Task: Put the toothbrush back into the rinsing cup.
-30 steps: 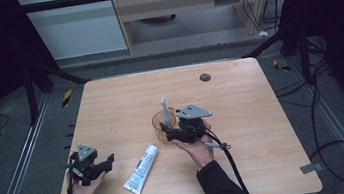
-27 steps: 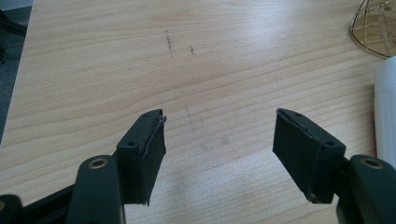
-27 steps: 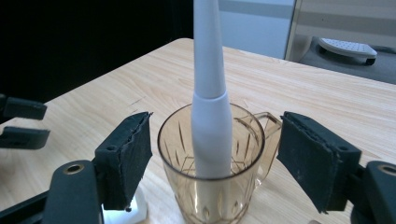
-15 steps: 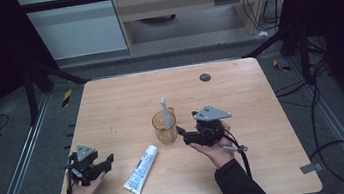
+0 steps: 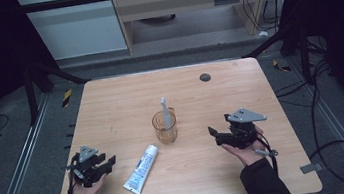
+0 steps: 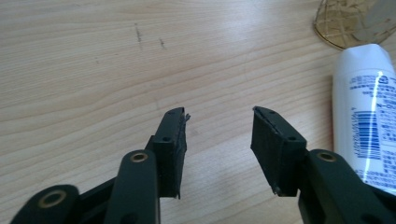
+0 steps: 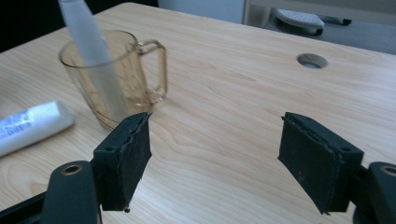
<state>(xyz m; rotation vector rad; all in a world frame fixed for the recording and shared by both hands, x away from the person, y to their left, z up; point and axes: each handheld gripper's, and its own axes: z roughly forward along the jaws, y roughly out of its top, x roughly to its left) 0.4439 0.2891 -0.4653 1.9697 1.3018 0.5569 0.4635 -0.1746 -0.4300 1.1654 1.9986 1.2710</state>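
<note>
A clear amber mug (image 5: 165,127) (image 7: 116,79) stands mid-table with a white toothbrush (image 5: 165,112) (image 7: 93,51) upright in it. A white toothpaste tube (image 5: 141,169) (image 6: 369,116) (image 7: 28,126) lies flat to the mug's front left. My right gripper (image 5: 218,137) (image 7: 217,158) is open, held to the right of the mug and apart from it, with nothing between its jaws. My left gripper (image 5: 109,163) (image 6: 219,144) is open near the table's front left, just left of the tube, over bare wood.
The wooden table (image 5: 220,95) has a dark round grommet hole (image 5: 204,77) (image 7: 312,60) at the back right. Cables (image 5: 322,107) lie on the floor to the right of the table. A metal rail (image 5: 15,183) runs along the left side.
My right gripper has drawn back to the right, away from the mug, leaving the toothbrush standing in it. The left gripper has stayed put.
</note>
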